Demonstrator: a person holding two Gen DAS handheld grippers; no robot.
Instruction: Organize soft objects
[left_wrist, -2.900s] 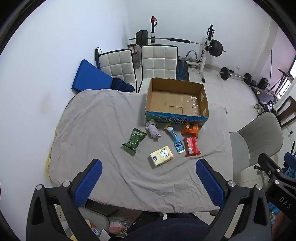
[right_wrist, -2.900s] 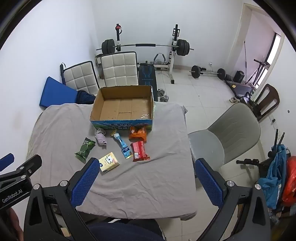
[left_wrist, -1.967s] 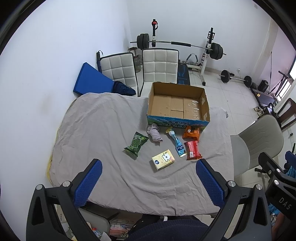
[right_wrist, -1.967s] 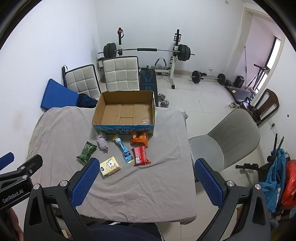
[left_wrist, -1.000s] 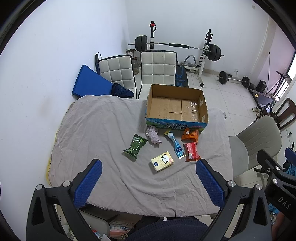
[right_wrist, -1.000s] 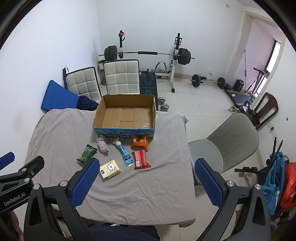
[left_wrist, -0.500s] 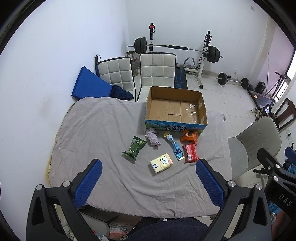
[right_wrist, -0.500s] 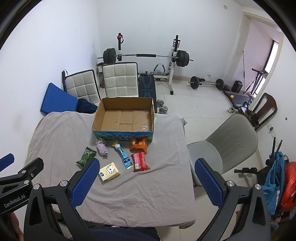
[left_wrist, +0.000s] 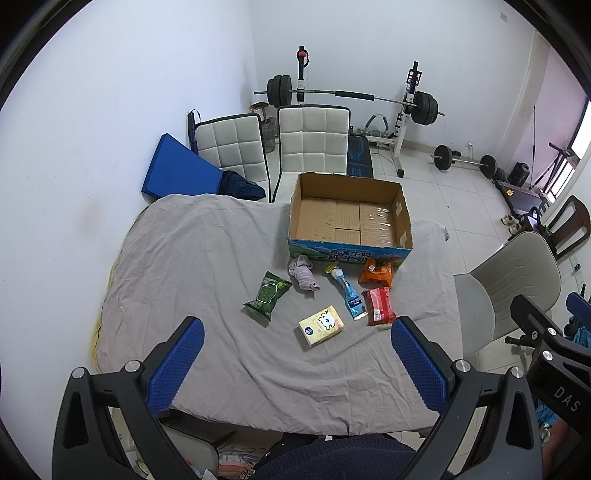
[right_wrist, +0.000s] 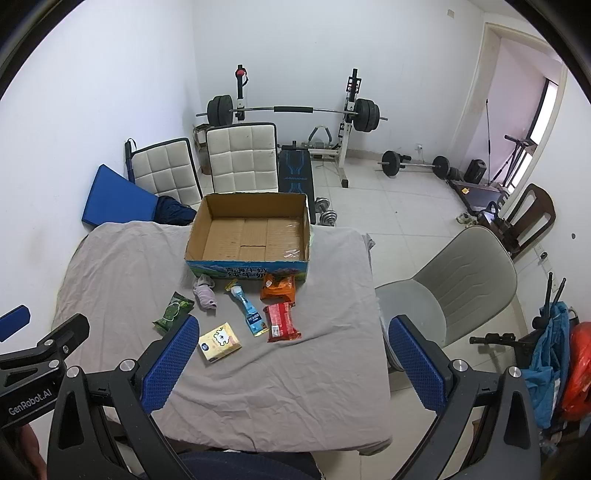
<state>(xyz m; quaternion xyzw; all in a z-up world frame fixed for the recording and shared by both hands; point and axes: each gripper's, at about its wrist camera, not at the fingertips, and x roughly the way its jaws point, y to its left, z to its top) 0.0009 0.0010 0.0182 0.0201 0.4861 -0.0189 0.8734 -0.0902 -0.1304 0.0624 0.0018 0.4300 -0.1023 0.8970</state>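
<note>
An empty open cardboard box (left_wrist: 349, 223) (right_wrist: 251, 236) stands on a grey-cloth table (left_wrist: 192, 266) (right_wrist: 325, 362). In front of it lie a green packet (left_wrist: 267, 294) (right_wrist: 173, 312), a crumpled lilac cloth (left_wrist: 303, 273) (right_wrist: 205, 292), a blue tube-like pack (left_wrist: 347, 293) (right_wrist: 248, 308), an orange packet (left_wrist: 376, 271) (right_wrist: 279, 288), a red packet (left_wrist: 378, 305) (right_wrist: 282, 321) and a yellow tissue pack (left_wrist: 321, 325) (right_wrist: 219, 342). My left gripper (left_wrist: 295, 365) and right gripper (right_wrist: 291, 363) are both open and empty, held high above the table's near edge.
Two white padded chairs (left_wrist: 312, 142) and a blue mat (left_wrist: 179, 173) stand behind the table. A grey chair (right_wrist: 454, 288) is to the right. A barbell rack (right_wrist: 291, 110), weights and tiled floor lie beyond.
Both grippers have drifted slightly back and up, so the table looks a bit smaller. Nothing on the table has moved. Both grippers stay open.
</note>
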